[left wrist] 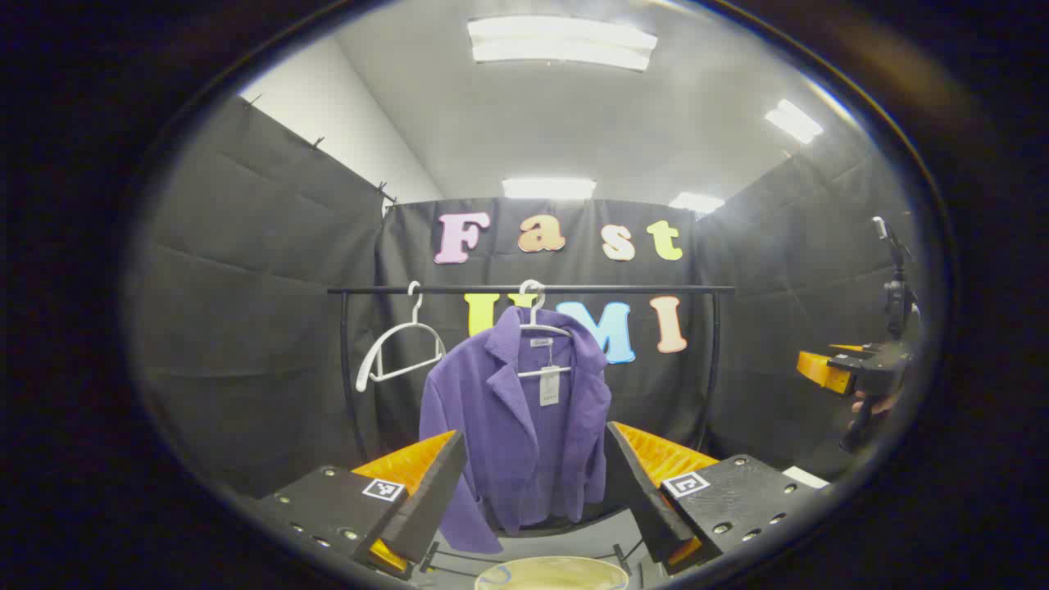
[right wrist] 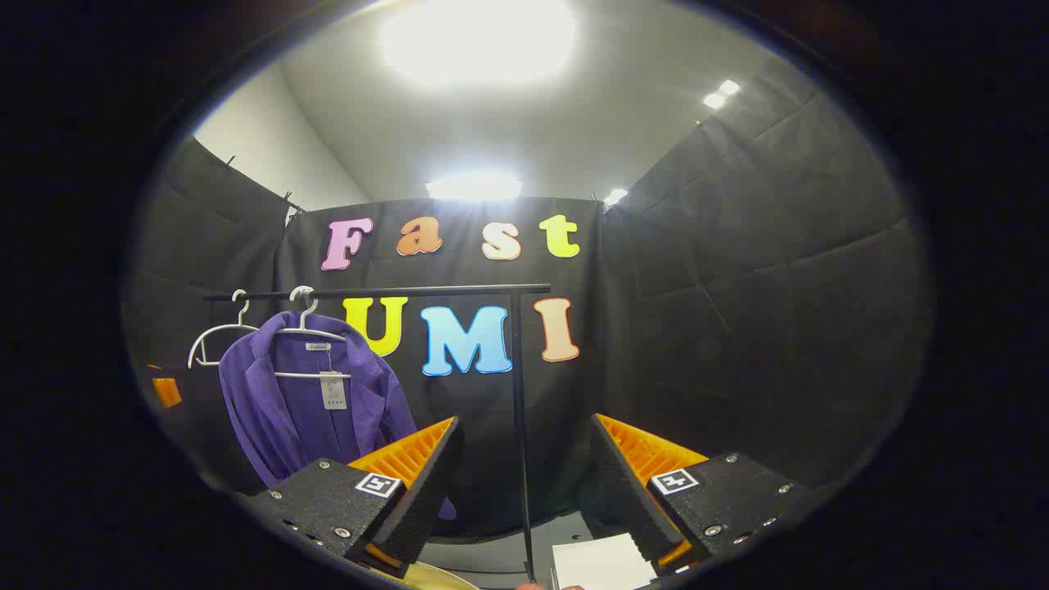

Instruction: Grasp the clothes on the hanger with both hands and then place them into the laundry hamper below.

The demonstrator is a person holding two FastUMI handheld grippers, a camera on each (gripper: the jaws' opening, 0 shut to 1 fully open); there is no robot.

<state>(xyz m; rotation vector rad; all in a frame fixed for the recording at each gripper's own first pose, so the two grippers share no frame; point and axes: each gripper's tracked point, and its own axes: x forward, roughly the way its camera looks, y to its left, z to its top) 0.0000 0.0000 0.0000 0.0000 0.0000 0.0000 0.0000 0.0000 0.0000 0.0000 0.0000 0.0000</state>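
Hamper (left wrist: pixel 551 574) rim at bottom edge, contents can't tell. 1 purple jacket (left wrist: pixel 524 426) on hanger (left wrist: pixel 537 328) on rail (left wrist: pixel 531 289), 1 bare hanger (left wrist: pixel 401 348) left. L tool (left wrist: pixel 537 483) released, near jacket; R tool (right wrist: pixel 524 475) released, apart.

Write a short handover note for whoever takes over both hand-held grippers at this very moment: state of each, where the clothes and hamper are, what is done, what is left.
Left hand-held gripper: open, holding nothing, aimed at the jacket, which shows between its fingers but farther off, untouched.
Right hand-held gripper: open, holding nothing, pointed to the right of the jacket, near the rail's upright post.
Jacket: purple, on a white hanger on the rail, beside a bare hanger.
Hamper: a pale round rim at the bottom edge of the left gripper view is probably it.
Done: nothing yet.
Left: close in, grasp the jacket with both, lift it off, lower it into the hamper.
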